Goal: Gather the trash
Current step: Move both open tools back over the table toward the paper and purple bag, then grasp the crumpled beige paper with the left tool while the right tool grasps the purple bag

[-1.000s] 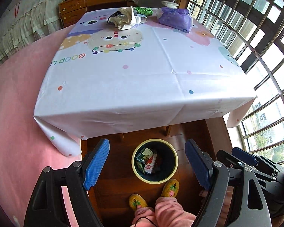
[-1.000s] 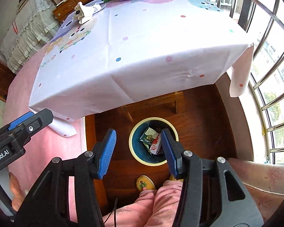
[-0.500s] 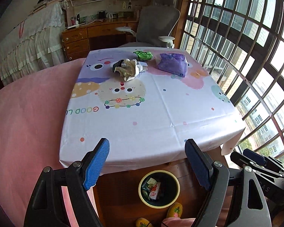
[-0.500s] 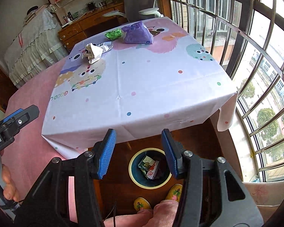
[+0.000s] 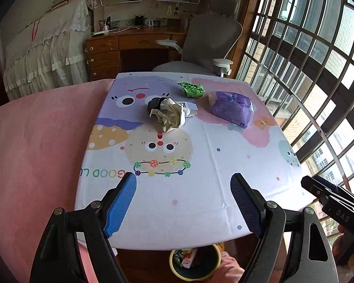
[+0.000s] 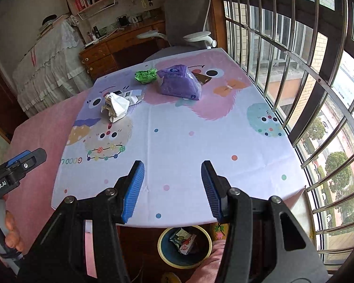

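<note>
Blue-padded left gripper (image 5: 183, 202) and right gripper (image 6: 172, 188), both spread and empty, have risen from the bin (image 6: 162, 247) to face the crumpled paper (image 5: 170, 116).

A crumpled cream paper wad (image 5: 170, 117) lies on the far part of the bench (image 5: 200, 188), touching a flattened white carton (image 5: 188, 108) just behind it. Far right of these sits a scrunched green wrapper (image 5: 191, 89), and right of that a soft purple tissue pack (image 5: 231, 108), lying on its side, near but apart from the wrapper. On the floor under the bench's near edge stands a round bin (image 6: 185, 247) with a yellow rim, upright, holding several colourful wrappers
</note>
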{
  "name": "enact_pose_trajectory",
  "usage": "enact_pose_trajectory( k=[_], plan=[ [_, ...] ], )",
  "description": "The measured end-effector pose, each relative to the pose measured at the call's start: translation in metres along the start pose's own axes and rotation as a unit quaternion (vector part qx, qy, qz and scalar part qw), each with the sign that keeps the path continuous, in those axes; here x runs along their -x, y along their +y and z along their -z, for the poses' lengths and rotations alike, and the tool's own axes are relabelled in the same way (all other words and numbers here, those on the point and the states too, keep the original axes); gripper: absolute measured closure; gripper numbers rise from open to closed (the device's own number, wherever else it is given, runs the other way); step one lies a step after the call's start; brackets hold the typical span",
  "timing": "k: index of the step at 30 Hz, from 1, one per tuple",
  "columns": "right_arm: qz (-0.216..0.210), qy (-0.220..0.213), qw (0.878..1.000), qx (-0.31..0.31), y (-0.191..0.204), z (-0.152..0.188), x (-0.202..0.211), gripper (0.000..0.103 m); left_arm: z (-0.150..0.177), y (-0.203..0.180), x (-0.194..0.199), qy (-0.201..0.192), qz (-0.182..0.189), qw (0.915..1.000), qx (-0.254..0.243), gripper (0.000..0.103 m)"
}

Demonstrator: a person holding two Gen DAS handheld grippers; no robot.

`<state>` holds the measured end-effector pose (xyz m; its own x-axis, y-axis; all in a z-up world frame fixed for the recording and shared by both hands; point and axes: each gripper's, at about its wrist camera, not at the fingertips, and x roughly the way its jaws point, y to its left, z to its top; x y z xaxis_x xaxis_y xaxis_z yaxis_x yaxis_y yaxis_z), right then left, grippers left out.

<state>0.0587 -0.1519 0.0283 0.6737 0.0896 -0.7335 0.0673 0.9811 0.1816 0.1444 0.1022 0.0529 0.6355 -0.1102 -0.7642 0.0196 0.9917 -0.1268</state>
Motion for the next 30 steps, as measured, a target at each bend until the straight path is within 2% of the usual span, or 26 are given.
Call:
enact_pose_trajectory(
  k=[9,12,18,24,30],
  plan=[
    [-0.056,0.021,0.998,0.036,-0.038,-0.148,-0.104,0.056,-0.111,-0.016,-0.105,0.03,-0.038,0.9961,0.073,0.019],
    [-0.068,0.029,0.996,0.044,-0.054,-0.198,-0.139,0.056,-0.142,-0.022,-0.141,0.035,-0.066,0.9933,0.088,0.019],
    [-0.073,0.075,0.994,0.042,-0.081,-0.276,-0.229,0.056,-0.174,-0.01,-0.215,0.069,-0.104,0.9835,0.13,0.019],
    [-0.092,0.126,0.987,0.04,-0.084,-0.304,-0.319,0.056,-0.176,0.012,-0.275,0.111,-0.126,0.9716,0.167,0.019],
    [-0.109,0.173,0.975,0.089,-0.055,-0.275,-0.365,0.056,-0.161,0.031,-0.312,0.143,-0.131,0.9618,0.193,0.019]
  ],
)
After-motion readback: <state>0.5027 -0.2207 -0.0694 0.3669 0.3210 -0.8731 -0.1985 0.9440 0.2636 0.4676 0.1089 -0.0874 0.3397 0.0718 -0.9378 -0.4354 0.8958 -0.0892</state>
